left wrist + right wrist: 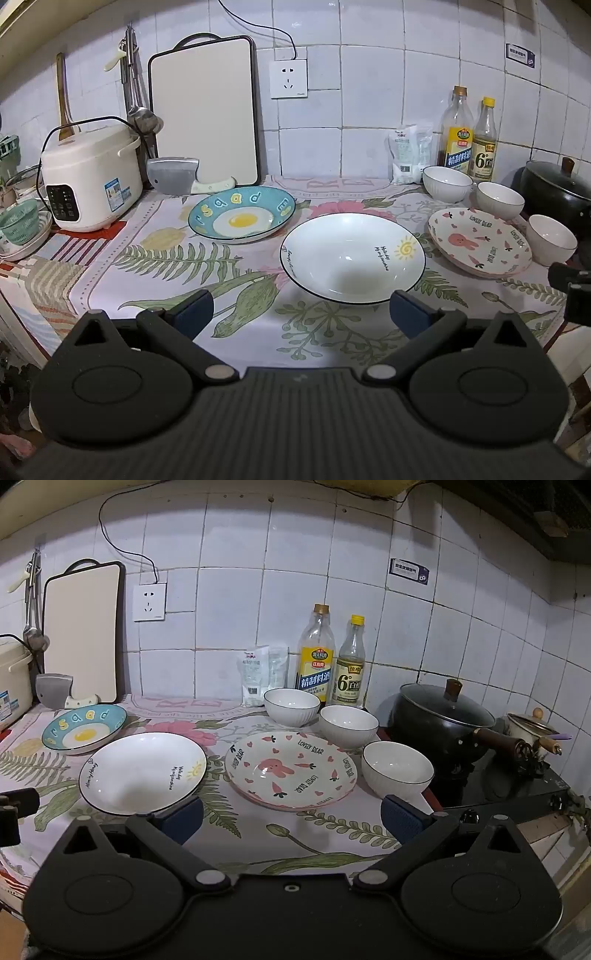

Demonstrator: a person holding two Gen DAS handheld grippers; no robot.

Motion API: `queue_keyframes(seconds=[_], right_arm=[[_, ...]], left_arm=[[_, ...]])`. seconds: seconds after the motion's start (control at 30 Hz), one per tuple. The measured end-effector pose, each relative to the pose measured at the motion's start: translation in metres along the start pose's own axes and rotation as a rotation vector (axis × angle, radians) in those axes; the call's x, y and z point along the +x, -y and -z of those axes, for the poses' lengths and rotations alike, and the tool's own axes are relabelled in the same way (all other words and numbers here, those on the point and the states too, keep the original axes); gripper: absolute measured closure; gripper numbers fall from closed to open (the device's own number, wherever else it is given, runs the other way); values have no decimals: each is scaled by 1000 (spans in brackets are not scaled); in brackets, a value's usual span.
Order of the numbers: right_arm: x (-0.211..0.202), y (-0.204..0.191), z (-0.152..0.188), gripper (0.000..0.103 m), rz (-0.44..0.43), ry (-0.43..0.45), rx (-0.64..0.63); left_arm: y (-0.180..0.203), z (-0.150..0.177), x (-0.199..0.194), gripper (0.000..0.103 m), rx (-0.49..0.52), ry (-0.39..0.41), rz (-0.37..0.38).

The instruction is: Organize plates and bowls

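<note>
Both handheld grippers hover over a kitchen counter draped in a floral cloth [177, 258], jaws spread wide and holding nothing.

The left gripper [301, 314] points down at a white plate with a sun motif [352, 256], whose near rim lies just ahead of the gap between its blue pads [194, 312], closest to the right-side pad. Beyond the left-side finger and farther back sits a blue plate with a fried-egg design [242, 214], apart from the white one. Off past the right-side finger rests a pink rabbit plate [480, 242], ringed at the back and right by three white bowls.

The right gripper [291, 814] faces that same rabbit plate [291, 770], which lies directly ahead between its fingers. The nearest bowl [397, 770] stands just beyond the right-side pad [400, 818]; a second bowl [349, 725] and a third bowl [291, 706] step back toward the tiled wall, all upright and separate. The white plate [142, 771] sits just ahead of the left-side pad.

Two bottles [347, 661] stand behind the bowls, a black lidded pot [443, 720] to their right, and a rice cooker [92, 177] at far left.
</note>
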State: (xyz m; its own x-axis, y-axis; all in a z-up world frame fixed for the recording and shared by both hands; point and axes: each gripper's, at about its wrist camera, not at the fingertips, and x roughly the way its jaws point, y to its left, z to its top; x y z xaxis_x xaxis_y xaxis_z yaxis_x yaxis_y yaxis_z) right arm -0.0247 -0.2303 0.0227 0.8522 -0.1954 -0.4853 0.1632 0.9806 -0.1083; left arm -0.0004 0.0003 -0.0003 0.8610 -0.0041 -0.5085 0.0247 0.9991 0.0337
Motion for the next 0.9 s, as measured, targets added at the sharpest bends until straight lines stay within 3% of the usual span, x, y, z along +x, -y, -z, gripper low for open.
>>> queue_keyframes(seconds=[0.9], right_arm=[[9, -6, 5, 0, 0, -21, -27]], left_arm=[[-1, 6, 4, 0, 23, 29, 3]])
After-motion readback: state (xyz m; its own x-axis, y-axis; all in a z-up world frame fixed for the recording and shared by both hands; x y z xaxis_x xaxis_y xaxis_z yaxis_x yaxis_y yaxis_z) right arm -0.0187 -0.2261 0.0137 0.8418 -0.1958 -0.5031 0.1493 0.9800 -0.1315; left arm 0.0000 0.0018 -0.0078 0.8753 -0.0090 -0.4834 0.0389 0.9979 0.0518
